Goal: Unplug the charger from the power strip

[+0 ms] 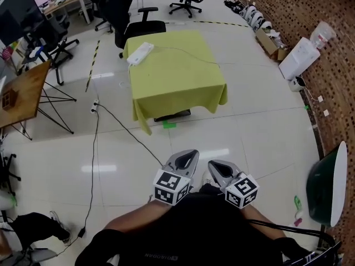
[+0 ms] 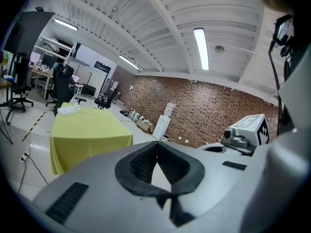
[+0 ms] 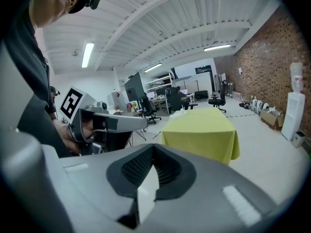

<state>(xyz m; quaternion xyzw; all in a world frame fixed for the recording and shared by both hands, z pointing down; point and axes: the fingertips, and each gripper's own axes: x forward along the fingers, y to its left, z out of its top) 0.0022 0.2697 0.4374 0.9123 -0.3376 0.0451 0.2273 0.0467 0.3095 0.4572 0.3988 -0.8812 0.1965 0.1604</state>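
This is an open-plan office or lab workspace: rolling office chairs (image 1: pixel 138 24) and big monitors (image 1: pixel 16 10) stand on a pale tiled floor (image 1: pixel 249 143), a long brick wall (image 1: pixel 310 15) lines one side (a water dispenser (image 3: pixel 295 106) stands by it), and strip lights (image 2: pixel 201 47) hang under a ribbed white ceiling (image 2: pixel 146 28).

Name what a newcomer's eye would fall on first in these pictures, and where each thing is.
The table draped in yellow-green stands alone mid-room, with the white power strip at its far left corner. Near the bottom of the head view, the left hand-held gripper and right hand-held gripper are shut and empty.
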